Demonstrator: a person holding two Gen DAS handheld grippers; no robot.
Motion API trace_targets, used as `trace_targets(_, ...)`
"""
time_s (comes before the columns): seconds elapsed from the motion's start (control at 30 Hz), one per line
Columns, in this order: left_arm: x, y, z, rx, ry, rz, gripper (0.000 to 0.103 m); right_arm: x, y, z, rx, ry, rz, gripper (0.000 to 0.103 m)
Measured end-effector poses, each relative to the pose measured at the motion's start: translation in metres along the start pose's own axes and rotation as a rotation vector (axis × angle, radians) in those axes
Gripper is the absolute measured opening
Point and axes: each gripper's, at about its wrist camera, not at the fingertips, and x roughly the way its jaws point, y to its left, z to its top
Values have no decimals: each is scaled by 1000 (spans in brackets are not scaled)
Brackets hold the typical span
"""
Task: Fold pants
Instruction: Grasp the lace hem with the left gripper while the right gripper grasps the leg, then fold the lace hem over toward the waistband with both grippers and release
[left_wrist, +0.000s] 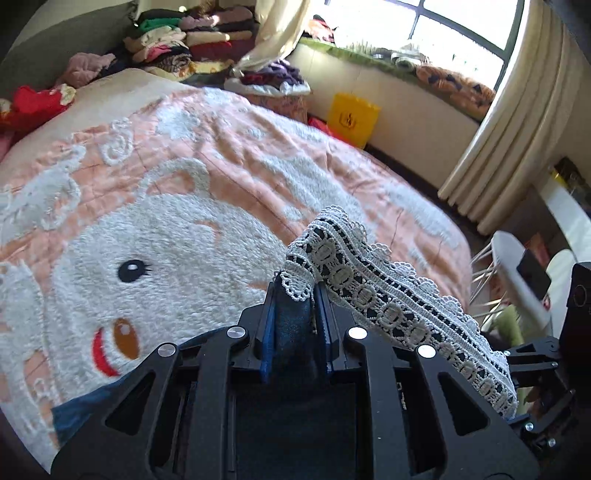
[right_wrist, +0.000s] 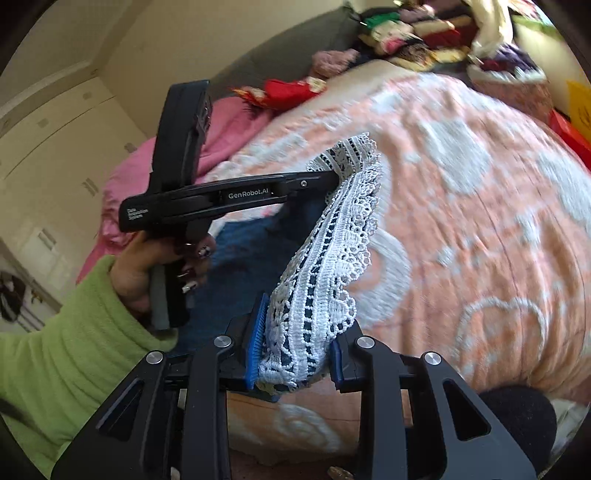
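Observation:
The pants are dark blue (right_wrist: 243, 251) with a white lace hem (left_wrist: 369, 288). They are lifted off a peach and white blanket (left_wrist: 221, 166). In the left wrist view my left gripper (left_wrist: 295, 295) is shut on a fold of blue fabric (left_wrist: 291, 325) with lace at its tip. From there the hem runs down to the right, toward the right tool's black frame (left_wrist: 543, 354). In the right wrist view my right gripper (right_wrist: 306, 332) is shut on a bunch of the lace hem (right_wrist: 332, 240). The hem stretches up to the left gripper (right_wrist: 334, 179), held by a hand (right_wrist: 136, 273) in a green sleeve.
Stacks of folded clothes (left_wrist: 207, 37) lie at the far end of the bed. A red cloth (left_wrist: 33, 103) and pink bedding (right_wrist: 122, 177) lie at its head side. A yellow bag (left_wrist: 352, 118) and a cream curtain (left_wrist: 509, 140) stand by the window.

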Motion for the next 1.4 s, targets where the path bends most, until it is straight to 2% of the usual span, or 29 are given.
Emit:
trace_targets(0.2, -57, 24, -10, -57, -106, 35, 12, 8, 44, 18, -103, 2, 81, 27)
trace_targets(0.4, -83, 59, -41, -119, -120, 139, 14, 52, 83, 26, -192, 87, 128, 27)
trace_targets(0.6, -94, 90, -73, -193, -117, 185, 14, 102, 109, 11, -249, 208, 145, 27)
trace_targets(0.77, -124, 112, -101, -270, -182, 253, 18, 121, 133, -1, -310, 260, 161, 27)
trace_targets(0.87, -146, 125, -122, -361, -226, 280, 23, 128, 151, -12, -361, 282, 164, 27)
trace_targets(1.03, -172, 144, -158, -529, -255, 256, 23, 147, 174, -33, -429, 349, 230, 28)
trace_targets(1.17, -184, 145, -173, -578, -285, 201, 23, 134, 180, -37, -442, 338, 267, 36)
trace_targets(1.33, -185, 138, -166, -593, -323, 64, 38, 99, 148, -1, -383, 198, 163, 47)
trace_targets(1.4, -177, 135, -158, -590, -307, 43, 44, 98, 130, 16, -353, 159, 97, 48)
